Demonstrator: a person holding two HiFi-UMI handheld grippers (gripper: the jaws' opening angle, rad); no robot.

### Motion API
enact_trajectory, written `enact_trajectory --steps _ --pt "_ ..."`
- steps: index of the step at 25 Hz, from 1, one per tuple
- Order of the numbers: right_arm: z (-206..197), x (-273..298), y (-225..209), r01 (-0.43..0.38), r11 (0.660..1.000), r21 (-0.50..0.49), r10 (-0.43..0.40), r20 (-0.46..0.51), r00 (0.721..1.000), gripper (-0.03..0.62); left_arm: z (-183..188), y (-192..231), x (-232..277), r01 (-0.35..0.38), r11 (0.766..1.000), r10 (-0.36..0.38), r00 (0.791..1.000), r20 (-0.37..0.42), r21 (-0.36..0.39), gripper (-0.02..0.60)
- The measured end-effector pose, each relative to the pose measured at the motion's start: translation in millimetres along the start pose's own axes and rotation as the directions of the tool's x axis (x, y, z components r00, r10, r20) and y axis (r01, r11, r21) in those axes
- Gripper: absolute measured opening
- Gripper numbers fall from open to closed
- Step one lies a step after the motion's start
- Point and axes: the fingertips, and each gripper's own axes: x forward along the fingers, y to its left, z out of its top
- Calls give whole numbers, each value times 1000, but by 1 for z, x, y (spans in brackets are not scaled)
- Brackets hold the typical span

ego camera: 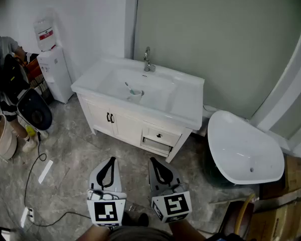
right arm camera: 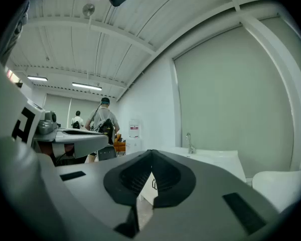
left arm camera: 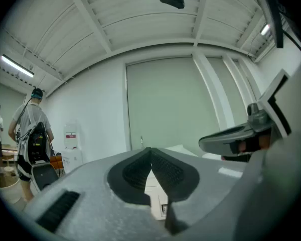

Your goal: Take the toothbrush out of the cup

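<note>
Left gripper (ego camera: 111, 161) and right gripper (ego camera: 155, 160) are both clenched empty, well apart from the toothbrush (ego camera: 129, 88), which only the head view shows leaning in its cup (ego camera: 136, 97) inside the washbasin (ego camera: 163, 92).

White vanity sink (ego camera: 187, 103), cup (ego camera: 135, 96) inside

Ahead of you a white vanity cabinet (ego camera: 120, 122) with a chrome tap (ego camera: 148, 60) stands before a pale green wall (ego camera: 215, 29), on a grey marbled floor (ego camera: 75, 164). To its left you have a white wall (ego camera: 90, 14) and a water dispenser (ego camera: 52, 67). To its right are a separate white basin (ego camera: 243, 147) and cardboard boxes (ego camera: 293, 172). Strip lights (left arm camera: 17, 66) run under the ribbed white ceiling (left arm camera: 115, 19).
</note>
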Motion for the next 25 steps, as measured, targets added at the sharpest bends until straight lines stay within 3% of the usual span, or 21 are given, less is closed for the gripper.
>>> enact_trajectory --steps 14,25 --pt "-5 0 -41 -33 999 39 33 -3 999 15 -10 -27 15 -27 1000 27 999 -41 9 15" --pt "-22 51 -50 -9 998 64 12 -36 999 15 -28 10 52 -42 999 42 998 -53 8 14"
